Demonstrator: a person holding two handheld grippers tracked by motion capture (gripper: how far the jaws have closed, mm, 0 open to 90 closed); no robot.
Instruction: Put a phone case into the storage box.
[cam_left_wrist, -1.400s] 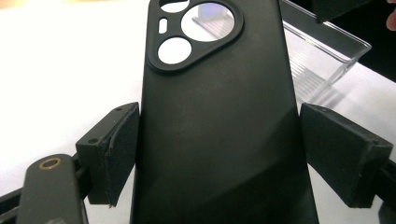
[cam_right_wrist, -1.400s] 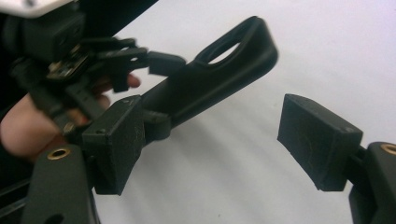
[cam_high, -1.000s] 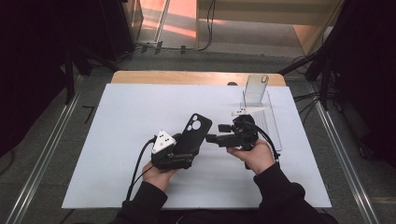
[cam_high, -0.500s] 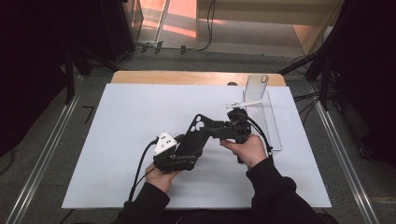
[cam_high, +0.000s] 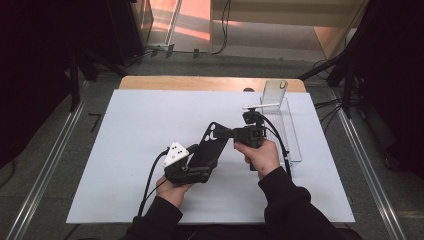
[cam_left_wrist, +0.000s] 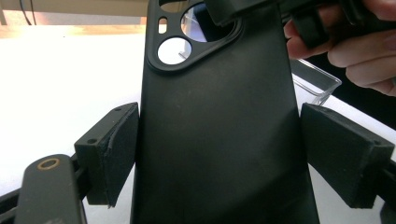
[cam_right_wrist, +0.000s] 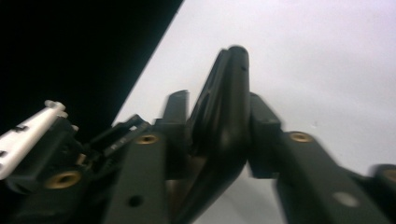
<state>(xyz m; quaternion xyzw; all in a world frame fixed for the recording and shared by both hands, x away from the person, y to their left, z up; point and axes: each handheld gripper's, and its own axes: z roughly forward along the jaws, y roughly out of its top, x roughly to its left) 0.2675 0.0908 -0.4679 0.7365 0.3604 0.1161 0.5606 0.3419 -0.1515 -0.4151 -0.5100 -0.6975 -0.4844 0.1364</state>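
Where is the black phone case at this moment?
In the high view the black phone case is held above the middle of the white mat, its lower end in the left gripper and its camera end pinched by the right gripper.

The phone case (cam_left_wrist: 219, 130) runs off the left gripper view's top and bottom edges; the right gripper view is blurred (case's far end especially), hiding details.

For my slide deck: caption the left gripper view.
Black phone case clamped between left gripper jaws, right gripper pinching its top.
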